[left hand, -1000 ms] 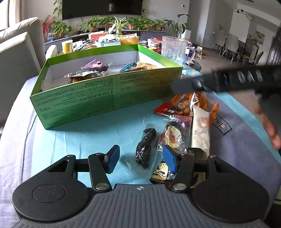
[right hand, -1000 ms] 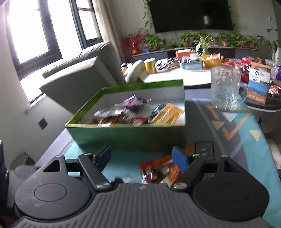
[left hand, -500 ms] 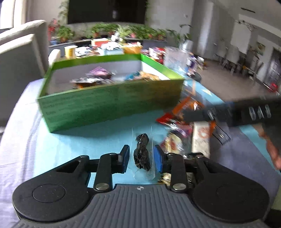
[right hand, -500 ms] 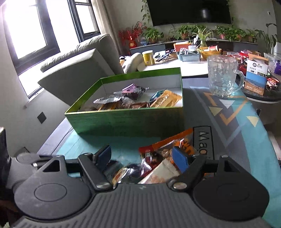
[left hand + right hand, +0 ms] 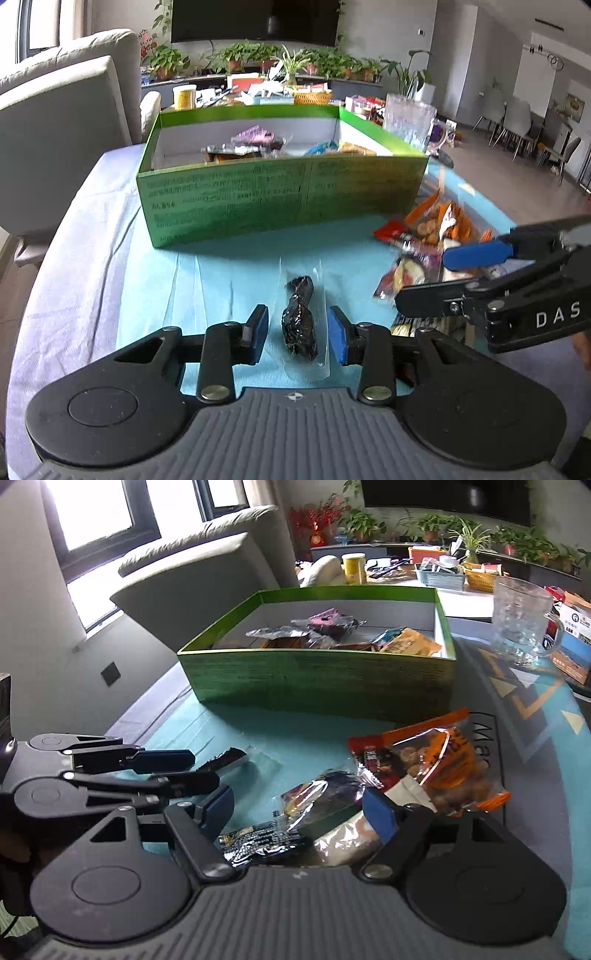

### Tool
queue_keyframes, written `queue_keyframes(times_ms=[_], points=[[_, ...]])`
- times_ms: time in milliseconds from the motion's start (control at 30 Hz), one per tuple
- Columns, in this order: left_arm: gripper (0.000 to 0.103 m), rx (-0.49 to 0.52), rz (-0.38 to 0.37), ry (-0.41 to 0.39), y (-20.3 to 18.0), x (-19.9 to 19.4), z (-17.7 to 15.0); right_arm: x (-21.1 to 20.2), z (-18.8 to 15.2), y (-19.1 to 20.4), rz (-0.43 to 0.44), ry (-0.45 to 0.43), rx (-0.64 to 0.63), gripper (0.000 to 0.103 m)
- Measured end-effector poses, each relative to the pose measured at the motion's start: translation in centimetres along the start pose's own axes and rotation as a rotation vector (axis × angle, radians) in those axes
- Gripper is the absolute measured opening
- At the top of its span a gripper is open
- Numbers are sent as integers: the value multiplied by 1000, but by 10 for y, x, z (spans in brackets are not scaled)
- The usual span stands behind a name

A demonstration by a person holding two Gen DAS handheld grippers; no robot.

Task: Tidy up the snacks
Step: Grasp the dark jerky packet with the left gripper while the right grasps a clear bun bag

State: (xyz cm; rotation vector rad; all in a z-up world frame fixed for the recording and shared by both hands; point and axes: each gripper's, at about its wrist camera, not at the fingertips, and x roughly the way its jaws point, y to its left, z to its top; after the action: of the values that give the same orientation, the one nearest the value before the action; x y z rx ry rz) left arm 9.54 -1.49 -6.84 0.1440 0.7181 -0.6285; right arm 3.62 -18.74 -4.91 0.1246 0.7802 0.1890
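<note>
Left claw (image 5: 297, 334) now wider around clear-wrapped dark snack (image 5: 300, 322).

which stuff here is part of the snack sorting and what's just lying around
Part of the job:
green box
dark snack in clear wrapper, between the left gripper fingers
loose snack packets, by the right gripper

Just lying about:
glass mug
yellow can
wicker basket
potted plants

I can't read the blurred print on the green box (image 5: 280, 199), its near wall hides the lower snacks inside, and the loose snack pile (image 5: 424, 243) smears.
</note>
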Motion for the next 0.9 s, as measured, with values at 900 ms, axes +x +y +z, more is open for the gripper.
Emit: queue_keyframes(times_ms=[900], points=[[27,-108,169,-126,46,-45,-12,61,31,40,21,70,37,82]])
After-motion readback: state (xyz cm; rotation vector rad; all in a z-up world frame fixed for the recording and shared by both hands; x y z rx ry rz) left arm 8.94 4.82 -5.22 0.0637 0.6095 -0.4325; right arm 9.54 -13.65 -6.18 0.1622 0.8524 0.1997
